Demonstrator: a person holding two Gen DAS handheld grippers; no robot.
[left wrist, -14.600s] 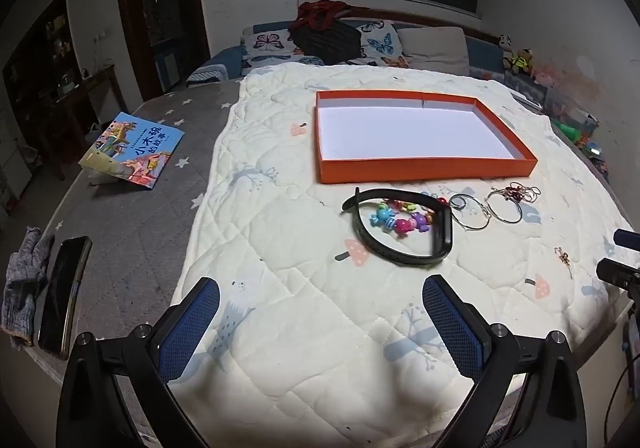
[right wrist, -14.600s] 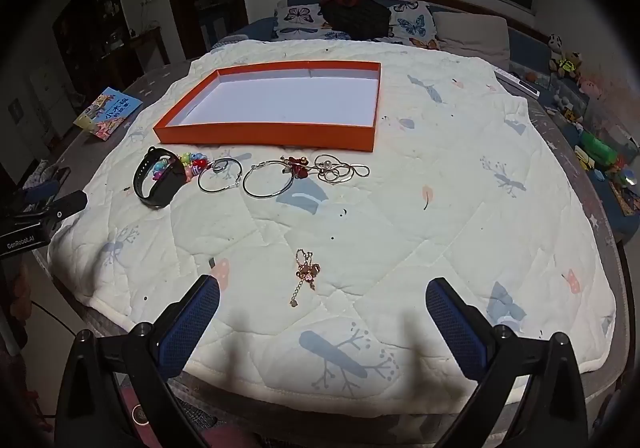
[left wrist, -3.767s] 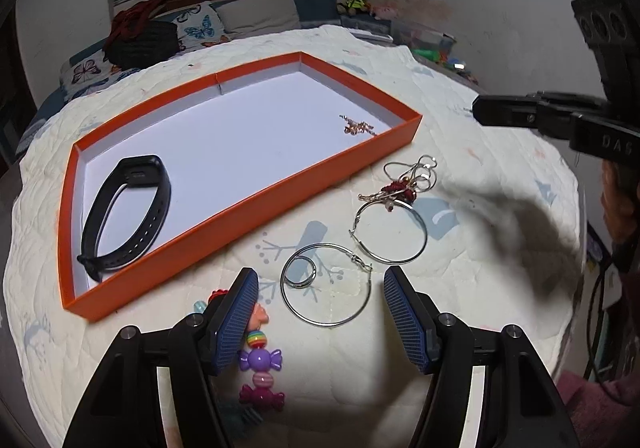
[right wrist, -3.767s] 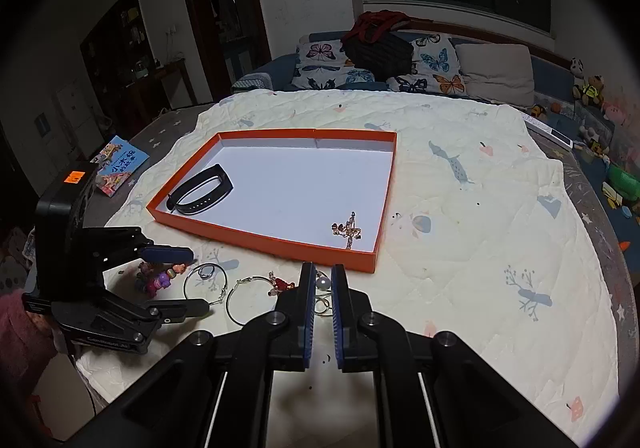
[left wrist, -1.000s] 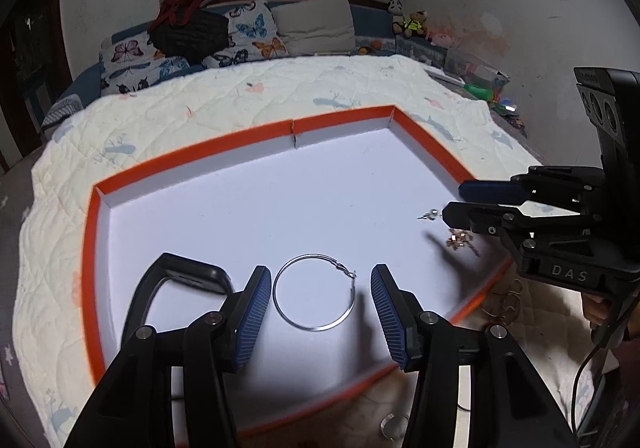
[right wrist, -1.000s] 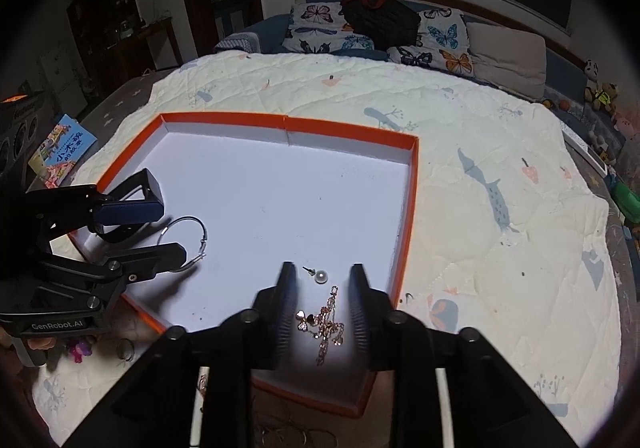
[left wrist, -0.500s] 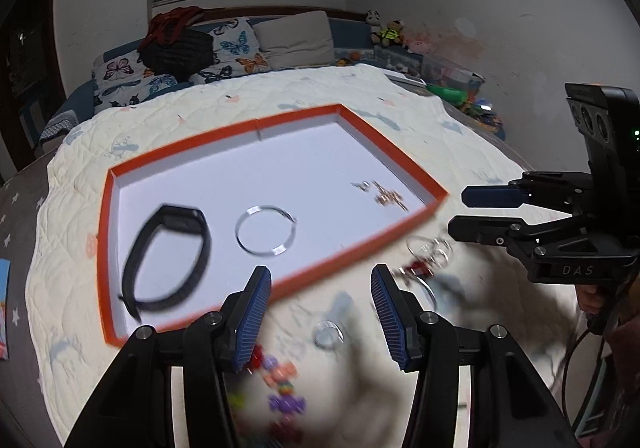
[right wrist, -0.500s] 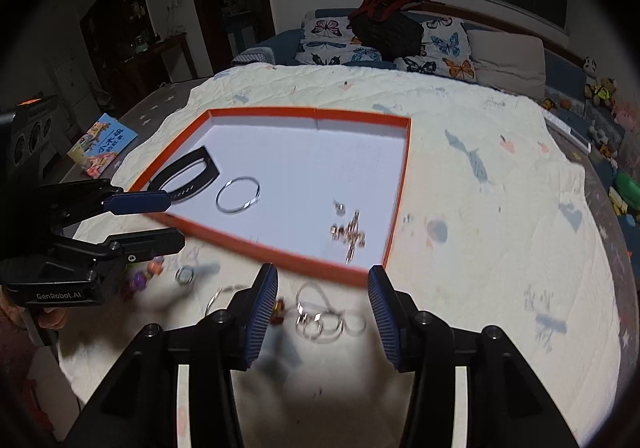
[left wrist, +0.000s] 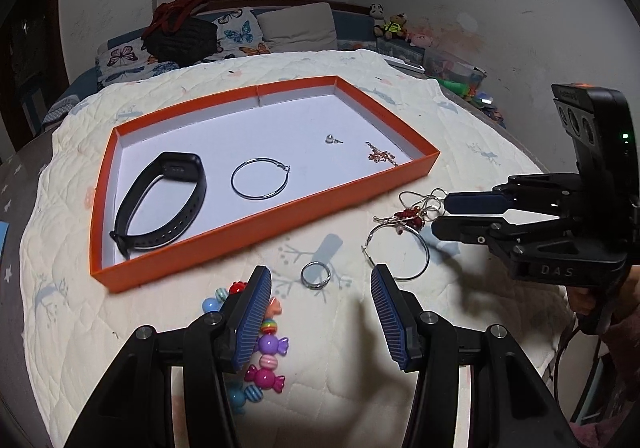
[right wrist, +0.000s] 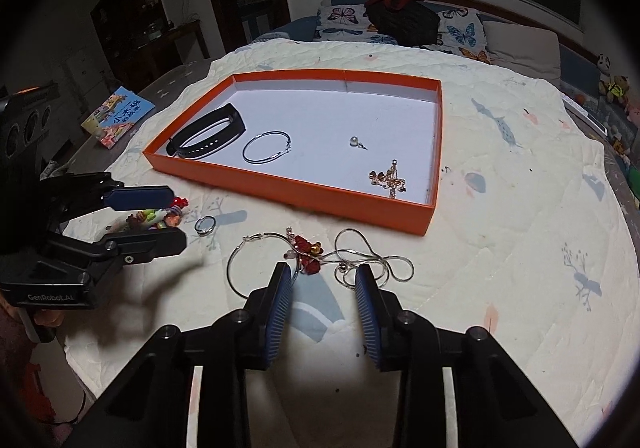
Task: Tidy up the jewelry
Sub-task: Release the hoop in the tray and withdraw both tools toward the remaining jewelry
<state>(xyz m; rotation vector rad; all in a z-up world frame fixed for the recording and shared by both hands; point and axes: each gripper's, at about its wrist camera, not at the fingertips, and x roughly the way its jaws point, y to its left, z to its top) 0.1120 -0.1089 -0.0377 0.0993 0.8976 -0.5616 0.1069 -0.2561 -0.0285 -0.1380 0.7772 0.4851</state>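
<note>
The orange tray (left wrist: 256, 226) (right wrist: 300, 196) holds a black wristband (left wrist: 180, 168), a hoop earring (left wrist: 258, 198), a pearl stud (left wrist: 330, 139) and a rose-gold chain (left wrist: 380, 156). On the quilt in front, a small silver ring (left wrist: 303, 275) lies between the fingertips of my open left gripper (left wrist: 320, 288), untouched. A candy-bead bracelet (left wrist: 272, 344) lies under its left finger. My right gripper (right wrist: 322, 272) is closing its jaws just short of a red charm (right wrist: 306, 248), a silver necklace (right wrist: 410, 268) and a second hoop (right wrist: 229, 268); its pads press on nothing.
A picture book (right wrist: 118, 116) lies on the grey cover left of the quilt. Pillows and a dark bag (right wrist: 400, 20) sit at the bed's head. Soft toys (left wrist: 394, 26) line the far wall. A person's hand (left wrist: 580, 296) holds the right gripper.
Both grippers have drawn back from over the tray to the quilt in front of it. The first hoop and the pearl stud stay in the tray. The right jaws have narrowed.
</note>
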